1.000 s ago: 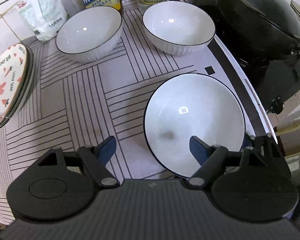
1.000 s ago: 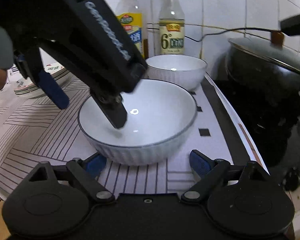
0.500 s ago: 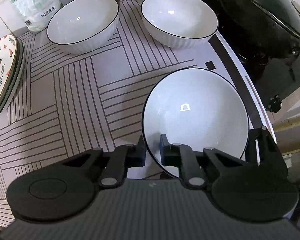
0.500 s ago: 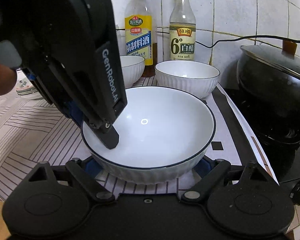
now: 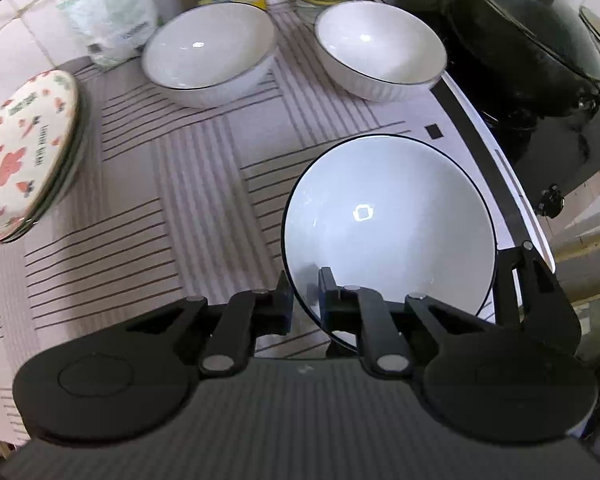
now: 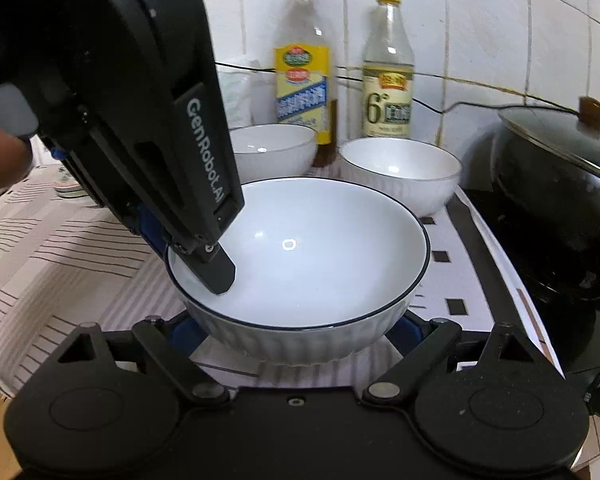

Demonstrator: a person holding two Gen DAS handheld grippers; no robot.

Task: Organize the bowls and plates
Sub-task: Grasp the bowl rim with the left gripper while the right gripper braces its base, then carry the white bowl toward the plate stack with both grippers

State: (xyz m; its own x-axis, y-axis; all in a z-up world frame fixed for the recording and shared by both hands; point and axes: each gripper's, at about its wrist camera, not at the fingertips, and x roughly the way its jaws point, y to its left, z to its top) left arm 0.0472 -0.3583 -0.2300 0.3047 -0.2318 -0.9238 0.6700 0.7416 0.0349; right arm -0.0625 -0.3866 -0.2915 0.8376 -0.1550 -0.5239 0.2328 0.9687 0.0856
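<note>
Changed since a second ago: left gripper [image 5: 305, 294], then wide apart, now clenched on the near rim of the front bowl [image 5: 392, 224], one finger inside, one outside; bowl sits lower right of the left-wrist frame.
Right gripper [image 6: 298, 330]: fingers spread either side of the bowl's base, apparently not pressing; released.
Risk: glazed rim held at one edge only; bowl may tip or slip on lifting, or knock the far bowls [image 5: 210, 50].
Materials: white glossy ceramic, ribbed outside, thin dark rim line; striped cloth [image 5: 160, 184], matte; patterned plates [image 5: 24, 156] stacked, left edge; black lidded wok [image 5: 528, 36], upper right.
</note>
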